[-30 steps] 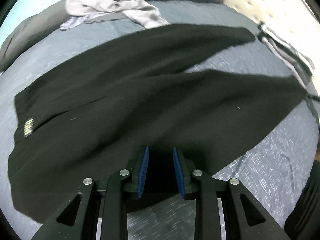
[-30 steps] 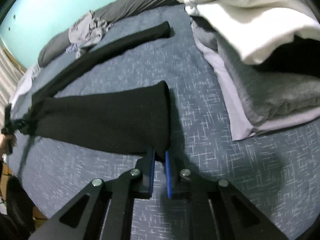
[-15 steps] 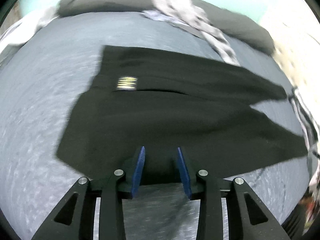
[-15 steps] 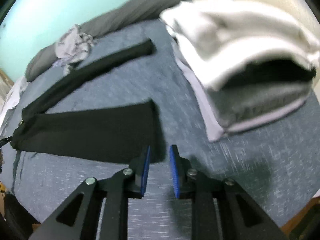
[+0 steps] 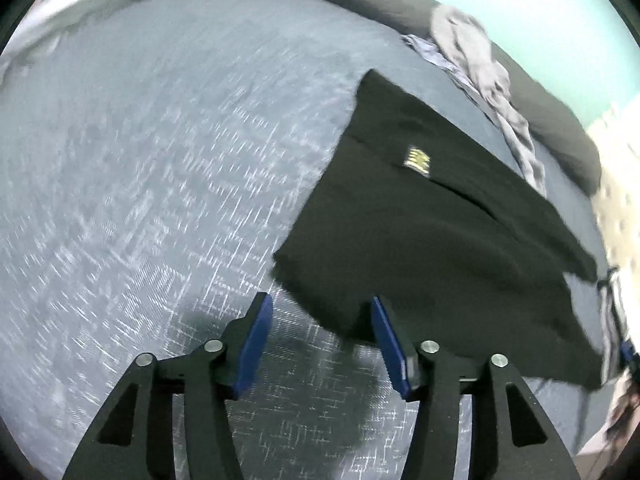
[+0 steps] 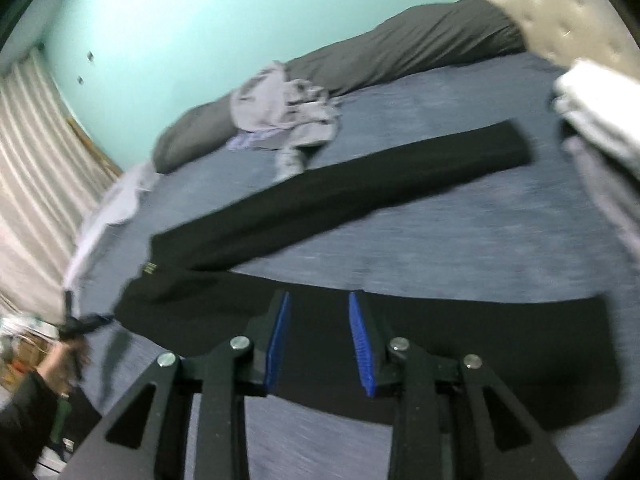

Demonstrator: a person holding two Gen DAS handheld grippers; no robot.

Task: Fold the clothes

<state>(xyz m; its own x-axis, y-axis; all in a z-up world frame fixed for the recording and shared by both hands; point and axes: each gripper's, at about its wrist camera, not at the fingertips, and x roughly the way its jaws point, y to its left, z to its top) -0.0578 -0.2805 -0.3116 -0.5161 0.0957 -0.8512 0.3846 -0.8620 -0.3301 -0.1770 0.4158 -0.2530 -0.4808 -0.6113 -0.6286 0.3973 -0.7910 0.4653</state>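
Observation:
A pair of black trousers (image 5: 432,248) lies flat on the blue-grey bedspread (image 5: 160,200), with a small yellow label (image 5: 416,158) near the waist. My left gripper (image 5: 320,336) is open at the near waist corner; its right pad (image 5: 386,340) sits at the cloth's edge, and bedspread shows between the jaws. In the right wrist view the two legs are spread apart, the far leg (image 6: 360,188) reaching toward the back right. My right gripper (image 6: 320,336) hovers open over the near leg (image 6: 500,344), holding nothing.
Crumpled grey clothes (image 6: 284,108) lie against a long dark grey pillow (image 6: 400,56) at the back. A stack of folded white and grey laundry (image 6: 600,112) sits at the right by the cream headboard (image 6: 560,20). At the left edge are a curtain (image 6: 32,160) and a hand (image 6: 60,360).
My right gripper let go of the leg hem, opened and shifted left over the near leg. My left gripper opened wider and swung toward the waist corner.

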